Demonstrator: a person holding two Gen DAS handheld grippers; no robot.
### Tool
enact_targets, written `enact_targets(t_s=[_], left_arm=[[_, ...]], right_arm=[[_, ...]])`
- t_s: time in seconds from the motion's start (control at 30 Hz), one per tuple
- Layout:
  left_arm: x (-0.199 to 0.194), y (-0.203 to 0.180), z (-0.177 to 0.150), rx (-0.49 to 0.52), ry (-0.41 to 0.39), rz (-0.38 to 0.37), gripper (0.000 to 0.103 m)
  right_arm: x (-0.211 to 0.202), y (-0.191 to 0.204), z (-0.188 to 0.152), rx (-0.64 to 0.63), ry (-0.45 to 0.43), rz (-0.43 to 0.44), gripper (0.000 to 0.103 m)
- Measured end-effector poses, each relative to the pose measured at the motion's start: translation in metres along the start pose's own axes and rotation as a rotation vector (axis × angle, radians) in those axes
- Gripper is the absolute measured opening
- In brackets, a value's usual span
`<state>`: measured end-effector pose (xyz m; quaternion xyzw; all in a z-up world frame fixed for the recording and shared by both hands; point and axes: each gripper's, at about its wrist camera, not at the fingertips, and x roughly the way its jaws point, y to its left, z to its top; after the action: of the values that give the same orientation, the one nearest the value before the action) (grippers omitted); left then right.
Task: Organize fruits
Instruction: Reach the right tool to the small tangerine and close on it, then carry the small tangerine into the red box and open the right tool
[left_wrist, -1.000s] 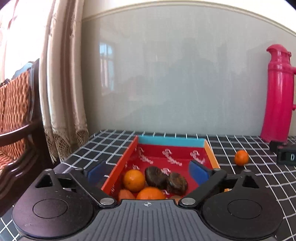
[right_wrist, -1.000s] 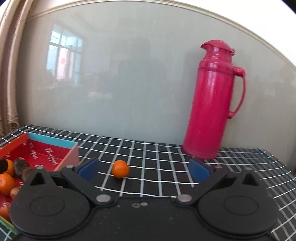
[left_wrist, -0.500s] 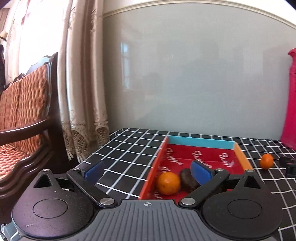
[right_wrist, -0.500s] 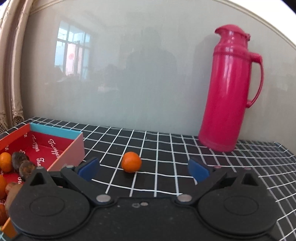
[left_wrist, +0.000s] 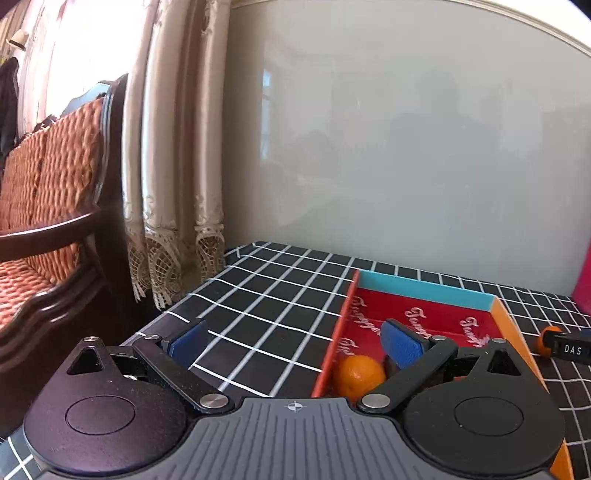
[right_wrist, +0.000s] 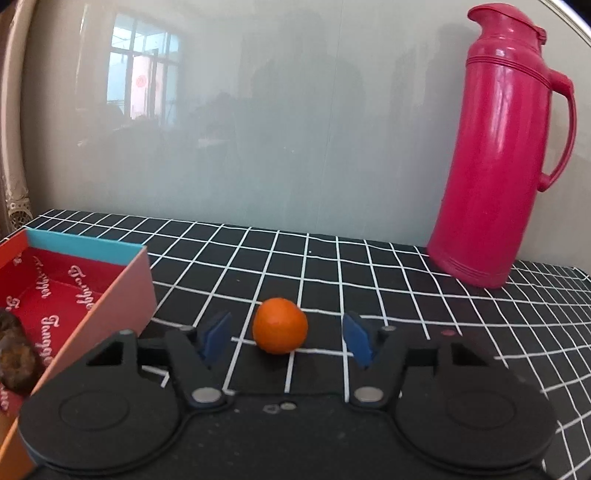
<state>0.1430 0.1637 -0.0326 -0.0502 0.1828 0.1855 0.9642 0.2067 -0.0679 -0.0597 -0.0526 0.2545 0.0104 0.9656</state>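
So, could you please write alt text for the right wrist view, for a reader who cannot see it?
A small round orange fruit lies on a black tablecloth with white grid lines, between the open blue pads of the right hand-held gripper. A red cardboard box is at left, a tall pink plastic thermos jug at back right.

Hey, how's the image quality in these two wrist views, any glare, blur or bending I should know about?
Left wrist view: window light blows out the upper left beside the curtain, and the wicker chair is smeared with blur. Right wrist view: sharper; the glossy wall panel mirrors a window, the loose orange casts a soft shadow, and fisheye bending curves the tablecloth grid and tilts the pink thermos.
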Motion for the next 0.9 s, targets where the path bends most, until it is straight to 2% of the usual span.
enact_targets(t_s=[0.13, 0.2, 0.33, 0.4, 0.53, 0.9], left_arm=[[0.005, 0.009, 0.002, -0.028, 0.007, -0.006, 0.099], [0.008, 0.01, 0.002, -0.026, 0.014, 0.007, 0.099], [0.009, 0.012, 0.002, -0.02, 0.012, 0.04, 0.099], [0.01, 0.013, 0.002, -0.007, 0.015, 0.061, 0.099], [0.012, 0.023, 0.002, -0.026, 0.019, 0.094, 0.099], [0.014, 0.027, 0.002, -0.034, 0.024, 0.098, 0.099]], right_arm=[[0.009, 0.0, 0.0, -0.001, 0.025, 0.004, 0.06], [0.012, 0.0, -0.001, -0.002, 0.04, 0.001, 0.05], [0.01, 0.0, -0.002, -0.002, 0.047, 0.01, 0.043], [0.011, 0.002, -0.002, -0.009, 0.047, 0.014, 0.035], [0.011, 0.009, -0.003, -0.013, 0.045, 0.005, 0.034], [-0.008, 0.014, -0.001, -0.03, 0.017, 0.024, 0.033]])
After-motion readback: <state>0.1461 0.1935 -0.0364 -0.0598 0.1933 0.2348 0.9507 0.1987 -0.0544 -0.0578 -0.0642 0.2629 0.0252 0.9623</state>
